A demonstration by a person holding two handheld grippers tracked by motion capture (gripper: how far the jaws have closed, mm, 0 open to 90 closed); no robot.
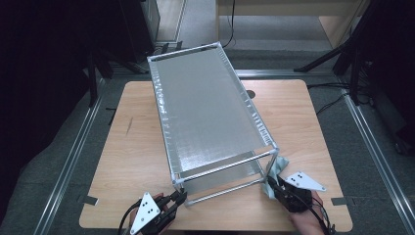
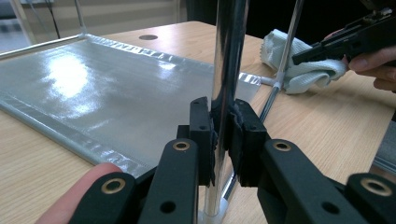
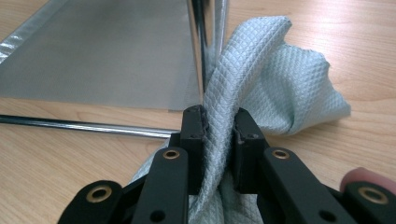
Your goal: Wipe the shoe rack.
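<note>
No writing, label, brand, number or sign can be read anywhere in these views.

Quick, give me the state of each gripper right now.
Left gripper: shut on the rack's upright metal post.
Right gripper: shut on the pale waffle-weave cloth, beside the rack's other front post.

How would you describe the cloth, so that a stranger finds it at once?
On the wooden table stands a metal rack. At its near right corner post lies the cloth, pinched in the right tongs. It is the one soft thing there: pale blue-green with a waffle weave.
</note>
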